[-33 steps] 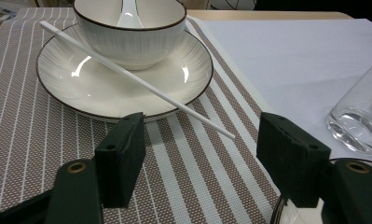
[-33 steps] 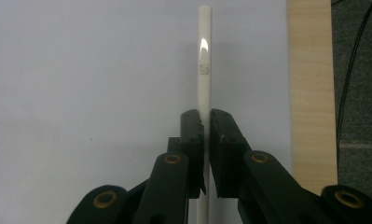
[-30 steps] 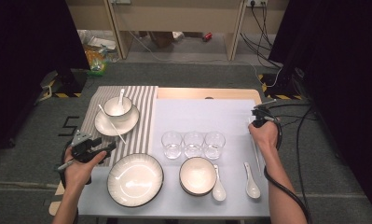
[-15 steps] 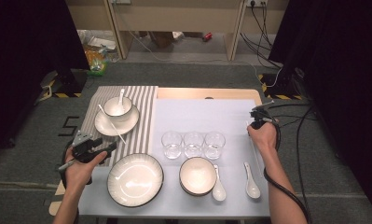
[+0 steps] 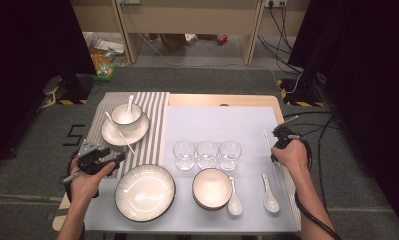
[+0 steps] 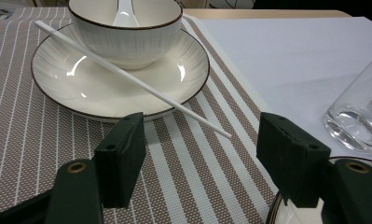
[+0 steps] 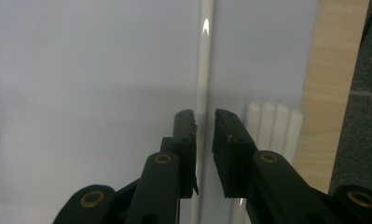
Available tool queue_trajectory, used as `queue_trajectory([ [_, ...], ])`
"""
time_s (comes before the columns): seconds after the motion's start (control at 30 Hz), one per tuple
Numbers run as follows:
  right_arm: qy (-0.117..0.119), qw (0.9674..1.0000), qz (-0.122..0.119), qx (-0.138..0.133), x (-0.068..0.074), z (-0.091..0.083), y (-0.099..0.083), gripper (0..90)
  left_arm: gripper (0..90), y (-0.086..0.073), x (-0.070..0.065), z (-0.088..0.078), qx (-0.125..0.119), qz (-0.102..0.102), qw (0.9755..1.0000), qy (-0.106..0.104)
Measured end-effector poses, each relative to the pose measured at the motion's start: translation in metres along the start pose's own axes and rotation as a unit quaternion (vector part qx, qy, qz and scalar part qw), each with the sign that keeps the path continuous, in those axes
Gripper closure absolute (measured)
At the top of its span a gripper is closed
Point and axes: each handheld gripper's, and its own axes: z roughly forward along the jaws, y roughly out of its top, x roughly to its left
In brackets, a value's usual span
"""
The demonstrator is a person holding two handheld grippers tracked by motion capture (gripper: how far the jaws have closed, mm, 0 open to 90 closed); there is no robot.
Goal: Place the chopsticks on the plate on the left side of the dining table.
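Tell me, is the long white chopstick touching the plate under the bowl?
Touching. In the left gripper view the chopstick lies slanted across the plate, resting on its rim near the bowl.

On the desk [image 5: 222, 100], a striped placemat [image 5: 149, 130] covers the far left, bearing a saucer [image 5: 112, 136] with a small bowl [image 5: 125, 114] on it; a white spoon [image 5: 130, 104] stands in that bowl. Three clear glasses [image 5: 207, 154] line up mid-desk on a pale blue mat [image 5: 222, 122]. Nearer lie a large plate [image 5: 145, 192], a dark-rimmed bowl [image 5: 212, 187], and two white soup spoons [image 5: 234, 199] to its right.
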Motion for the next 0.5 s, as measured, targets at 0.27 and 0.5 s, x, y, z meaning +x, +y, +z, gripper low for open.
queue_trajectory([
  [0.27,-0.004,0.9999,0.0,0.017,0.0027,0.0044,-0.0015,79.7,32.0,-0.0007,-0.0011,0.0013,0.002,0.001,1.0,-0.001],
  [0.5,-0.01,0.9997,0.009,0.021,0.0022,0.0085,0.0054,80.4,32.0,-0.0006,-0.0006,0.0006,0.002,0.002,1.0,-0.001],
])
